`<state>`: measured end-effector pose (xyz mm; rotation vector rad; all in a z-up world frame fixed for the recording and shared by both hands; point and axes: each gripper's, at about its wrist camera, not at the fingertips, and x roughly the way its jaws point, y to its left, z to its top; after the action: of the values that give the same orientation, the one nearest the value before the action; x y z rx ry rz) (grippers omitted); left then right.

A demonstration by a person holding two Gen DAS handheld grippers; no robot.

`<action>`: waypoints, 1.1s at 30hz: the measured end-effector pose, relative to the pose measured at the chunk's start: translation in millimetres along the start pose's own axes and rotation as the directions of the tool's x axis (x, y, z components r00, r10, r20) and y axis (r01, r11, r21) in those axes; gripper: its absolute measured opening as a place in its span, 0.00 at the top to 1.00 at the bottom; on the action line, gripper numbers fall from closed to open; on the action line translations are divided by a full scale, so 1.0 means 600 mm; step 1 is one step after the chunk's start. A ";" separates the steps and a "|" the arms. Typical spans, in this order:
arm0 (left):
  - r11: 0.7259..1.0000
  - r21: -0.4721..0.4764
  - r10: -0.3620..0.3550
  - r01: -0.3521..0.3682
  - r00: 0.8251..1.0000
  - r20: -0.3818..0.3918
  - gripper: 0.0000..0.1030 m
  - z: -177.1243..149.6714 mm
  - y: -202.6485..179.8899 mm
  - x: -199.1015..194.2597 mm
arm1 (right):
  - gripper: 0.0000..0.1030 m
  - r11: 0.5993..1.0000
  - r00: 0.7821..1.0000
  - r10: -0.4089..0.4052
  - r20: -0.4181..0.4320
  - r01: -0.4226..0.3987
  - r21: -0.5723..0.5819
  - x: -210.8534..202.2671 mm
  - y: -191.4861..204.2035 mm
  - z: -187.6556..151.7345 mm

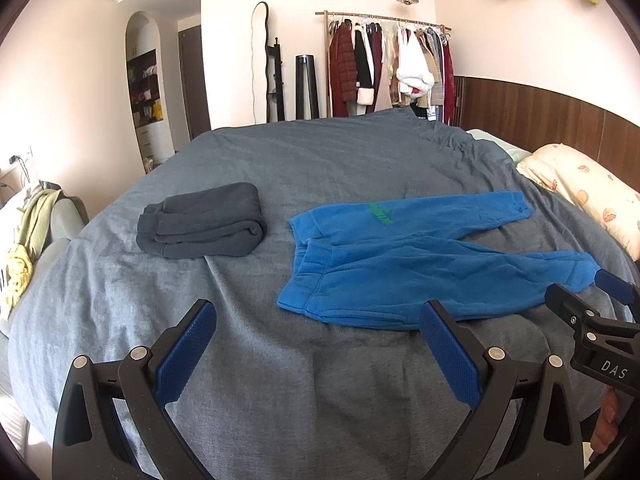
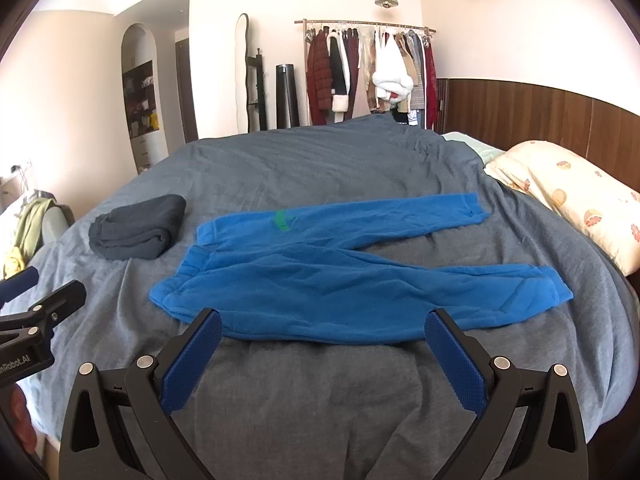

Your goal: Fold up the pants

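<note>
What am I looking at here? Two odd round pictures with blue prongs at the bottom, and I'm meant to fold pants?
Each picture comes from a fisheye camera on a hand-held gripper, looking along its two blue-padded fingers. One shows the left gripper, the other the right gripper. Both are open and hold nothing. Each also peeks into the other's view at the edge. They hover over a bed with a grey cover. On it lie blue pants, spread flat, waistband to the left, legs to the right. Left of them sits a folded grey garment. A pillow lies at the right.
</note>
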<state>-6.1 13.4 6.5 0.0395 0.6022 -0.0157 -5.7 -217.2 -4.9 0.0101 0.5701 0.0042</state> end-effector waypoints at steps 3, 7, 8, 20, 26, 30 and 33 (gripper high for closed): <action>1.000 -0.002 0.003 -0.003 1.000 -0.011 0.00 -0.003 0.002 0.008 | 0.00 1.000 1.000 -0.001 -0.014 0.001 -0.002 0.012 0.002 -0.004; 1.000 -0.004 0.006 -0.006 1.000 -0.031 0.00 -0.007 0.005 0.023 | 0.00 1.000 0.999 -0.001 -0.035 0.001 -0.004 0.024 0.002 -0.004; 1.000 -0.005 0.008 -0.008 0.999 -0.037 0.00 -0.008 0.006 0.028 | 0.00 1.000 0.999 -0.001 -0.040 0.001 -0.006 0.027 0.002 -0.005; 0.999 -0.023 0.027 -0.029 0.993 -0.111 0.00 -0.022 0.025 0.080 | 0.00 1.000 0.991 0.003 -0.133 0.000 0.021 0.083 0.006 -0.014; 1.000 -0.013 0.023 -0.025 0.989 -0.147 0.00 -0.025 0.024 0.118 | 0.00 1.000 0.987 -0.006 -0.161 0.010 0.022 0.115 0.010 -0.018; 1.000 -0.009 0.019 -0.021 0.985 -0.174 0.00 -0.025 0.022 0.148 | 0.00 1.000 0.982 0.002 -0.190 0.002 0.019 0.141 0.014 -0.019; 1.000 -0.014 0.014 -0.017 0.981 -0.192 0.00 -0.027 0.021 0.172 | 0.01 1.000 0.979 0.014 -0.205 -0.010 0.022 0.162 0.015 -0.018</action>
<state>70.1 26.4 -64.6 0.0313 0.7950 0.0081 70.2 -207.7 -66.4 0.0341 0.7769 0.0107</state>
